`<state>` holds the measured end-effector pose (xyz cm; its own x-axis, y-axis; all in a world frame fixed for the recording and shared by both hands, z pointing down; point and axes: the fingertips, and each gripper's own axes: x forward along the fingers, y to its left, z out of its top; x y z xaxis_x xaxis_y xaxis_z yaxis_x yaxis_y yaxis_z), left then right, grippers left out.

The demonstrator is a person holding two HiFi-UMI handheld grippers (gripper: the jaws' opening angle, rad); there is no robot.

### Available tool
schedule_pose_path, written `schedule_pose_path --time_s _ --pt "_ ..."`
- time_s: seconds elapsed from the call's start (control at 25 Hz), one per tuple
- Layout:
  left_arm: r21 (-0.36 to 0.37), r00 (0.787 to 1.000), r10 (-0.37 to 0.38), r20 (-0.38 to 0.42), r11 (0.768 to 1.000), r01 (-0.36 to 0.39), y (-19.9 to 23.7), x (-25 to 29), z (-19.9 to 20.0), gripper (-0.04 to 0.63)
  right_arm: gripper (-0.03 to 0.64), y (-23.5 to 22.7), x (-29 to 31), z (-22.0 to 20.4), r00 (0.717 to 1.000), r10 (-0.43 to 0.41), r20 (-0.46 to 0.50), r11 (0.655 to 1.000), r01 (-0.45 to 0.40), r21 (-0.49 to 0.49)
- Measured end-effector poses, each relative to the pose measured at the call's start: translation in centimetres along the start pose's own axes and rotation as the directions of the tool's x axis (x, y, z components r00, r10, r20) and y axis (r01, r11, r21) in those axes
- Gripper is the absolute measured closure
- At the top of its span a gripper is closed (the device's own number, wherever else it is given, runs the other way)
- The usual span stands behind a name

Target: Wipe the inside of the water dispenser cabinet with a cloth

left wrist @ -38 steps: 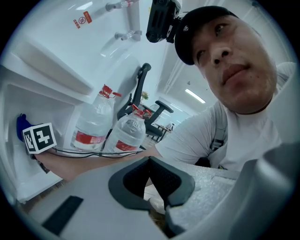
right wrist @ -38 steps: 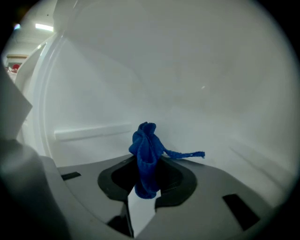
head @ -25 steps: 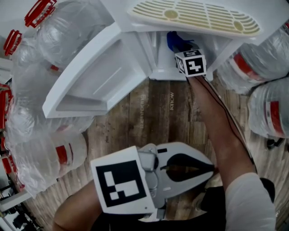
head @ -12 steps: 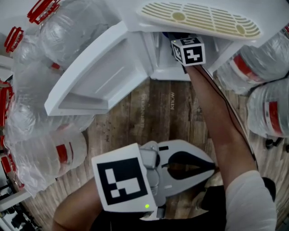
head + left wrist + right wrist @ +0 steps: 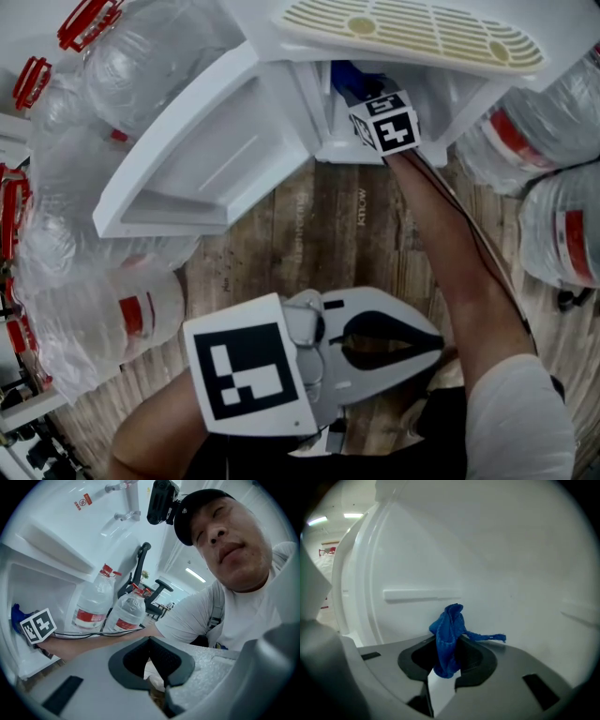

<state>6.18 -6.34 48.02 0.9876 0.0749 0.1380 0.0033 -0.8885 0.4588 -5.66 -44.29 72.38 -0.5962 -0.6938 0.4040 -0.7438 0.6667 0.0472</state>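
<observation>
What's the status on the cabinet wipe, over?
Right claw shut on blue cloth, inside water dispenser cabinet. Left claw shut, empty, clear of cabinet. Nothing blocking.

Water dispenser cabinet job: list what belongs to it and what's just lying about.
In use: crumpled blue cloth, right gripper, white dispenser cabinet with open door.
Lying about: clear plastic water bottles with red labels, idle left gripper.
</observation>
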Motion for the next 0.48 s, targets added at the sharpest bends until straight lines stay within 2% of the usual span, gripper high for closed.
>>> schedule_pose_path --time_s 0.32,0.48 --pt "-0.021 1.0 -0.002 0.006 1.0 0.002 0.4 0.5 -0.1 0.597 0.522 3.1 -1.9 -2.9 0.996 0.084 -0.005 0.996 -0.084 0.026" --pt "-0.028 1.0 0.002 0.005 1.0 -0.002 0.9 0.9 -0.1 0.597 0.523 2.6 -2.9 -2.8 0.994 0.107 0.004 0.994 -0.107 0.03"
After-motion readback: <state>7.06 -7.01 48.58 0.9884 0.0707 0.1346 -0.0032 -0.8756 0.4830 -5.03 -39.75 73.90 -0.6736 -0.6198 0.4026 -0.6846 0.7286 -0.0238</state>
